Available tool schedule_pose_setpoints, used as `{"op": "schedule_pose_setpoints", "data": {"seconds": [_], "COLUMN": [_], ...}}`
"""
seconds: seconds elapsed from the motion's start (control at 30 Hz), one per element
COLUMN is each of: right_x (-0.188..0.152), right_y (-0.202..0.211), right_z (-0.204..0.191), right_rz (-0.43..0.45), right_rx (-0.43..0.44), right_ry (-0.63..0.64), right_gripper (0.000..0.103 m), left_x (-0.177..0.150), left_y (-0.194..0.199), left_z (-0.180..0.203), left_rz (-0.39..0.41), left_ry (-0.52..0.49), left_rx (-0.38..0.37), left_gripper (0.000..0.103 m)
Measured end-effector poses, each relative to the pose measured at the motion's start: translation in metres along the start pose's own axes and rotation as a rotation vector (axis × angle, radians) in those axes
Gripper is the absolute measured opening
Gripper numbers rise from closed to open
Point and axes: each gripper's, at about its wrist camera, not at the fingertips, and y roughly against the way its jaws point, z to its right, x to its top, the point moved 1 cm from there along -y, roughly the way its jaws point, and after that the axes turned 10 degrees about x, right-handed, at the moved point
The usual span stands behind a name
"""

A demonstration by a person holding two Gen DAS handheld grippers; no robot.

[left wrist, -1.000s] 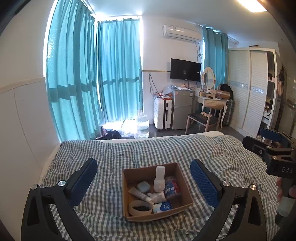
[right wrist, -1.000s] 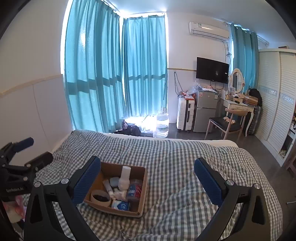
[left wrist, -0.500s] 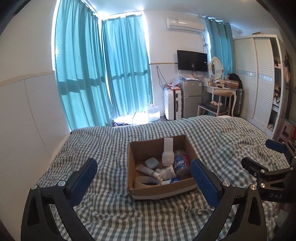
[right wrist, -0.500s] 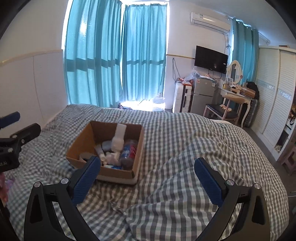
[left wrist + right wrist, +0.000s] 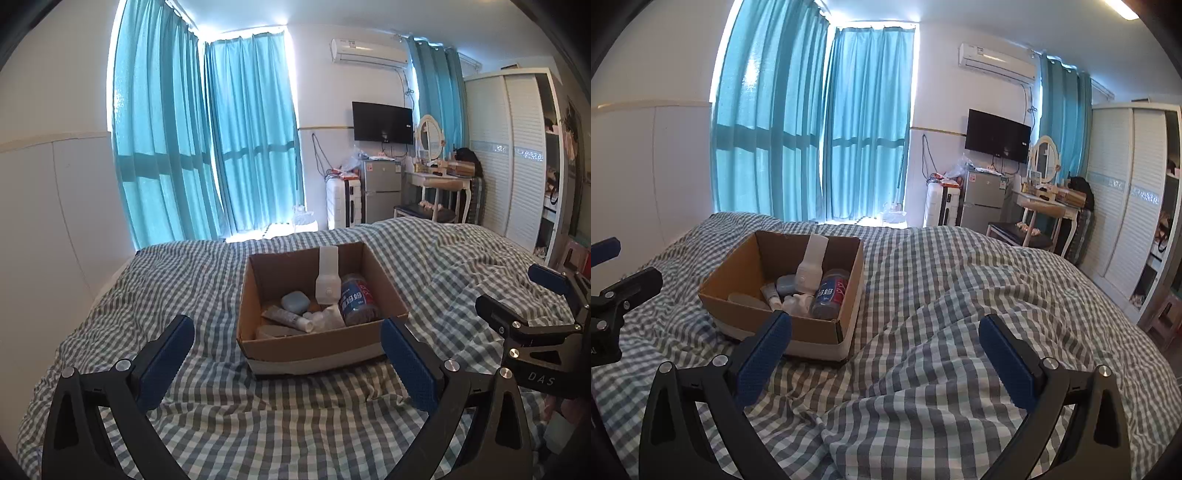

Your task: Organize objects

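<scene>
Left wrist view: left tongs (image 5: pixel 286 349) spread wide and empty over the checkered bed (image 5: pixel 207 288), cardboard box (image 5: pixel 317 349) just ahead between the pads, holding a white bottle (image 5: pixel 327 277) leaning on the far wall, a blue-label bottle (image 5: pixel 356 299), a tube (image 5: pixel 286 317) and a small blue case (image 5: pixel 295 302); right tongs (image 5: pixel 532 310) at the right edge, apart from the box. Right wrist view: right tongs (image 5: pixel 886 349) wide, empty, box (image 5: pixel 816 332) ahead-left touching nothing, left tongs (image 5: pixel 613 273) at far left.
</scene>
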Motion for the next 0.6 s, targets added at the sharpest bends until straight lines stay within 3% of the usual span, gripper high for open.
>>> {"op": "schedule_pose_setpoints", "data": {"seconds": [0.6], "right_x": [-0.0049], "right_y": [-0.0014], "right_z": [-0.0016], "right_rz": [-0.005], "right_rx": [-0.003], "right_ry": [0.002], "right_gripper": [0.102], "left_x": [-0.0049], "left_y": [0.0026], "left_z": [-0.0023], "left_rz": [-0.013], "left_ry": [0.011], "left_rx": [-0.012], "left_gripper": [0.103]}}
